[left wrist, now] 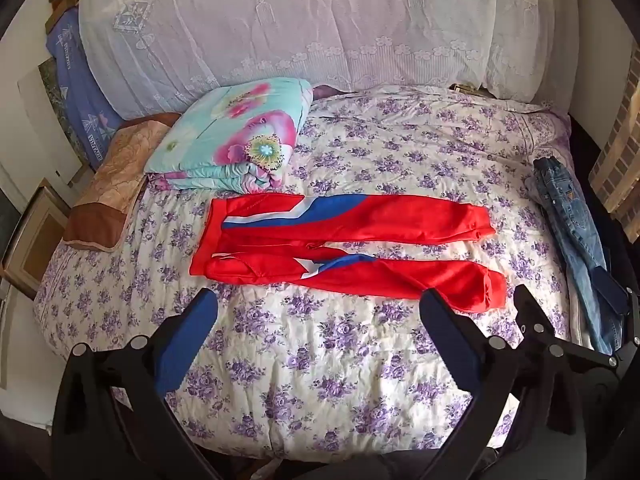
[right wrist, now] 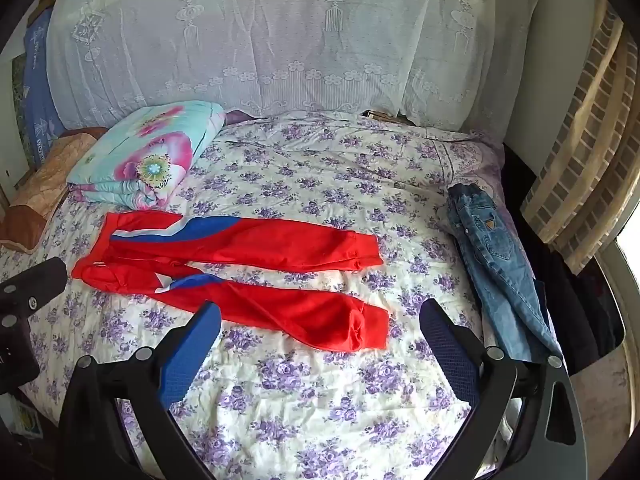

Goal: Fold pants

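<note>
- Red pants (left wrist: pixel 344 248) lie flat on the bedspread (left wrist: pixel 320 360), waist to our left, legs splayed to the right.
- Both tongs released, holding nothing: left gripper (left wrist: pixel 320 320), right gripper (right wrist: pixel 320 328).
- Fabric looks thin, soft and prob. slippery; we'd pinch waistband & near cuff (right wrist: pixel 370 328).

Red track pants (left wrist: pixel 344 248) with blue and white diagonal bands. Cream quilted bedspread (left wrist: pixel 320 360) strewn with purple rose sprigs. Turquoise folded quilt (left wrist: pixel 228 140) with big pink flowers. Faded blue denim jeans (right wrist: pixel 492 252), tan patch at pocket. White lace curtain (left wrist: pixel 300 28), flower and lantern motifs. Brown marbled pillow (left wrist: pixel 108 196).
</note>
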Available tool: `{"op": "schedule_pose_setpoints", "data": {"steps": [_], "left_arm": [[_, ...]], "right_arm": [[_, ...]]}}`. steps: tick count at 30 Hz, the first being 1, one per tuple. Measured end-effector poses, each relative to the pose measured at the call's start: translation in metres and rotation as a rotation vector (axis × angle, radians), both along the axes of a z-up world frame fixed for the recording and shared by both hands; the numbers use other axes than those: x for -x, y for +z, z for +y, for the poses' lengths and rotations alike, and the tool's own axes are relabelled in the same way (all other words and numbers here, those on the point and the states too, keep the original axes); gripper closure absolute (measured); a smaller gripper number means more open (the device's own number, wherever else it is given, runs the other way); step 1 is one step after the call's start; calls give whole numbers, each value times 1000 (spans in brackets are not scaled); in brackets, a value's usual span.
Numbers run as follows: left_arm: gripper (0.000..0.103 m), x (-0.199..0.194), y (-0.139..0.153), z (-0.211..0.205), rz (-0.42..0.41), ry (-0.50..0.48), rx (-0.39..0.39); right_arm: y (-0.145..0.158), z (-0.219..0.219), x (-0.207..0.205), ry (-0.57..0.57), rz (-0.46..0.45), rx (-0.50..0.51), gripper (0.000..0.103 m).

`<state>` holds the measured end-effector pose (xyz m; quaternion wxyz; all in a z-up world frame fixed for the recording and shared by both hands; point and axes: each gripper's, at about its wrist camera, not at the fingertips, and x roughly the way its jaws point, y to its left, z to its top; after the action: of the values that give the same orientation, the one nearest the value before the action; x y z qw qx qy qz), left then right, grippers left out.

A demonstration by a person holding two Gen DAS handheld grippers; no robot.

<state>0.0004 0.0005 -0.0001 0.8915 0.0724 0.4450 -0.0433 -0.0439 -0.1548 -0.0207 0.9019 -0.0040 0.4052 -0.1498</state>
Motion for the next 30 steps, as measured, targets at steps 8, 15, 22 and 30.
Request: {"op": "schedule_pose_setpoints", "data": {"steps": [8,15,22,30], "left_arm": [[4,0,-2,-4,-11,-8,-13],[4,2,6,-2,-10,-3,-2],[4,5,5,0,-14,-5,1],[4,9,4,0,-8,-8,5]], "right_arm": [[5,-1,3,7,-11,-11,3],[2,4,5,10,-10,-13,3],[3,4,6,11,-9,-19,3],[-2,3,4,18,4,-37,3]]}}
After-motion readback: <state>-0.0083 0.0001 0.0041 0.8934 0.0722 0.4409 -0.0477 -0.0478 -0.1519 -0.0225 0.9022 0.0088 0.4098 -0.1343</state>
